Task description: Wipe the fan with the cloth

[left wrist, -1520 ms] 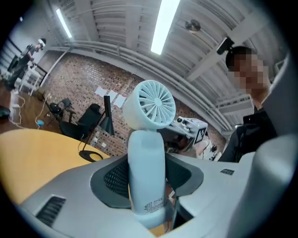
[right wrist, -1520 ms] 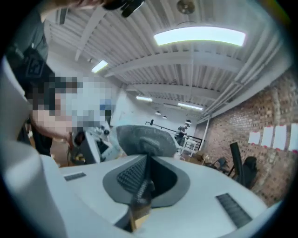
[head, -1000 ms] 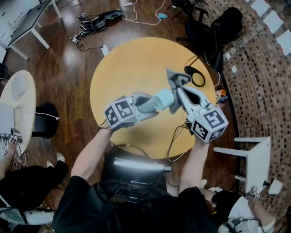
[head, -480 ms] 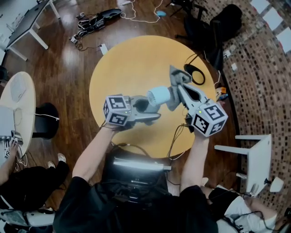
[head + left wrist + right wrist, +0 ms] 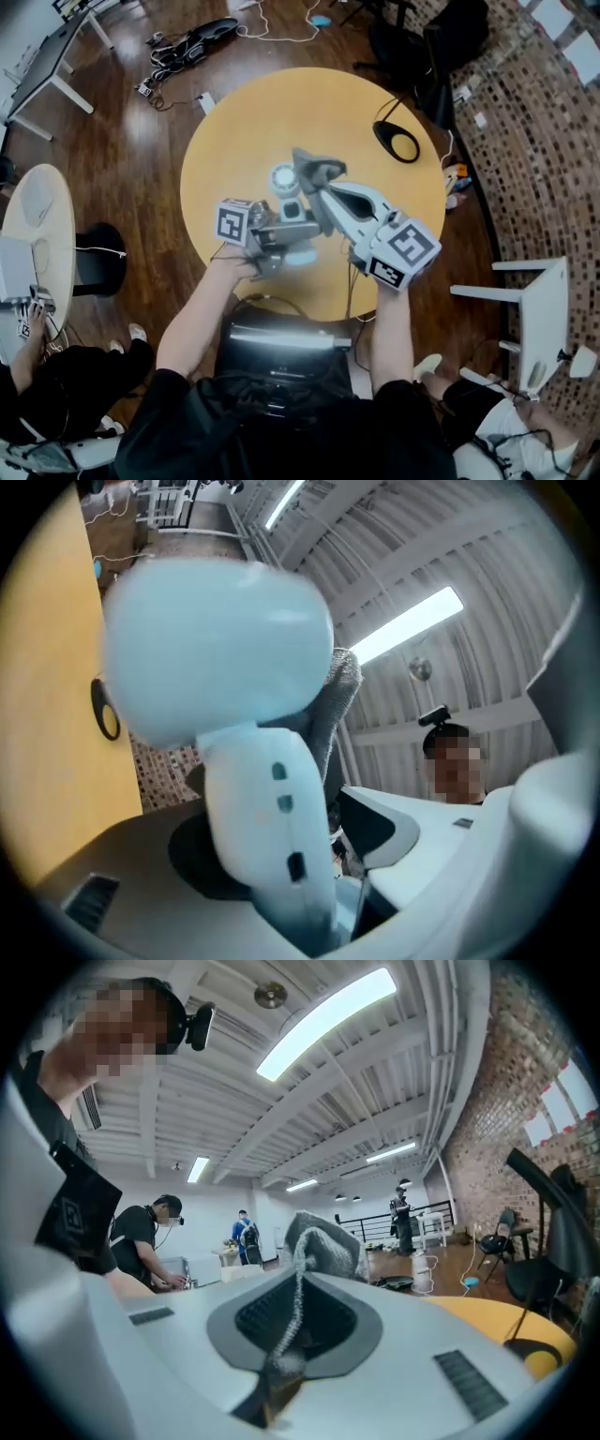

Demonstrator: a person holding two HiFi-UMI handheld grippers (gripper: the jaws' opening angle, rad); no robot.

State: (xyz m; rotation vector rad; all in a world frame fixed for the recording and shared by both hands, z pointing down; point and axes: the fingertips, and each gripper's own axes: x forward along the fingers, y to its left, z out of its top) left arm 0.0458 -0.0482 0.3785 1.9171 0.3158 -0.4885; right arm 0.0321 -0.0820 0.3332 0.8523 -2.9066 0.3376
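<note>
1. The round yellow table (image 5: 234, 122) lay under both my hands. The fan and the cloth were both up in the air above its near half.
2. My right gripper (image 5: 323, 183) reached in from the right, its jaws closed tight on the cloth.
3. My left gripper (image 5: 292, 223) came in from the left. Its jaws had just been opening and stood at a middling width with the fan's handle between them. The handle leaned on one pad with a dark gap at the other, so I judged it cradled, not clamped.
4. The handheld fan (image 5: 284, 178) ran lengthwise from my body outward, its round head past the left jaws on the far side.
5. The grey cloth (image 5: 314, 167) bunched out beyond the right fingertips, just beside the fan's head on its right. A short sweep leftward by the right hand, the nearer one, looked like the coming move.
6. The small buttons (image 5: 281, 803) on the handle showed only in the left gripper view, with the cloth peeking from behind the head. The right gripper view showed the pinched cloth but no fan at all.
</note>
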